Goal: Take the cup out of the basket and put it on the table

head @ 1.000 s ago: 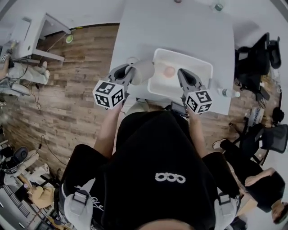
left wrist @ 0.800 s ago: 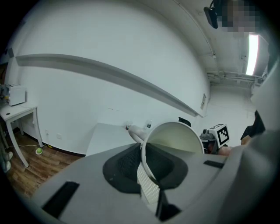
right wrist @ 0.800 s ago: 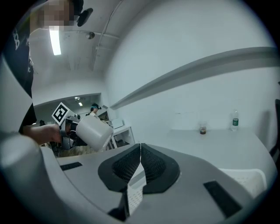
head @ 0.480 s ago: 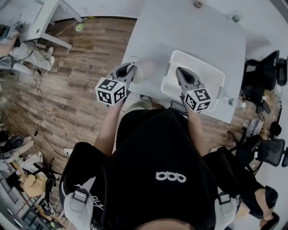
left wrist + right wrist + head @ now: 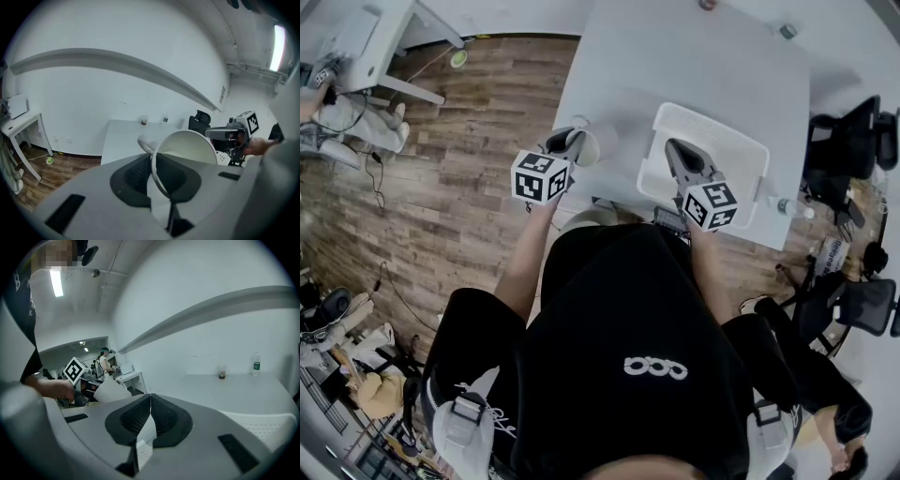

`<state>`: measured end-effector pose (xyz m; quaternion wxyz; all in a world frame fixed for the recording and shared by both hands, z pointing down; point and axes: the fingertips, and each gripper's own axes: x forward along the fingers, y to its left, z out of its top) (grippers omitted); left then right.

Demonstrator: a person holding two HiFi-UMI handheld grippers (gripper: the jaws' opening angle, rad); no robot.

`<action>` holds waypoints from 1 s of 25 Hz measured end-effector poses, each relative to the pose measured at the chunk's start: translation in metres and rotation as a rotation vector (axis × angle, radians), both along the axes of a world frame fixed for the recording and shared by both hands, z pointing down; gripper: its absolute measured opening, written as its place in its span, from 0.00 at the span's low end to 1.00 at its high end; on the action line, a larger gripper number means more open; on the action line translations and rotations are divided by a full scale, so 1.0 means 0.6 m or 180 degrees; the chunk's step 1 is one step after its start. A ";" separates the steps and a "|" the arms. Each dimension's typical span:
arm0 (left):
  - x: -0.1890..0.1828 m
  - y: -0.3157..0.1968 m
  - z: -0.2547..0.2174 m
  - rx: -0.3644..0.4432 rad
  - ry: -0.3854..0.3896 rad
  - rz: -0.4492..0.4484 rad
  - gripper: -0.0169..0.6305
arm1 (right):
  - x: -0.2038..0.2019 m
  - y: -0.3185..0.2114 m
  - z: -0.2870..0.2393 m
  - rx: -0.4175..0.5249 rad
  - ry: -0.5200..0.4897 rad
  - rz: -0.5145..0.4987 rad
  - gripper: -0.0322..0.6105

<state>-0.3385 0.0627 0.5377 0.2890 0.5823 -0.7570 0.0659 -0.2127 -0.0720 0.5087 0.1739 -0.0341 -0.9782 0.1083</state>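
L gripper (image 5: 575, 143) pinching cup (image 5: 600, 145) by rim, cup tilted, over table (image 5: 703, 66) left-front corner, left of basket (image 5: 741, 141). R gripper (image 5: 675, 152) shut, empty, farther.

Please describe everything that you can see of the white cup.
The cup is plain white and smooth, with a round open rim and one handle on its side. The left gripper pinches its wall at the rim, one jaw inside and one outside. It is tilted, outside the basket, over the table's near left corner; whether it touches the table is unclear.
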 end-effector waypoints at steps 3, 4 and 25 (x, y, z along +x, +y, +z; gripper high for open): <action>-0.011 -0.009 0.042 -0.0202 -0.0009 0.0091 0.09 | -0.002 0.000 0.010 -0.0020 0.0037 0.0041 0.09; -0.015 -0.012 0.058 -0.0267 -0.0006 0.0123 0.09 | -0.003 0.000 0.014 -0.0028 0.0051 0.0058 0.09; -0.075 -0.049 0.380 -0.1722 -0.0130 0.0757 0.09 | 0.000 -0.020 0.068 -0.0168 0.0277 0.0475 0.09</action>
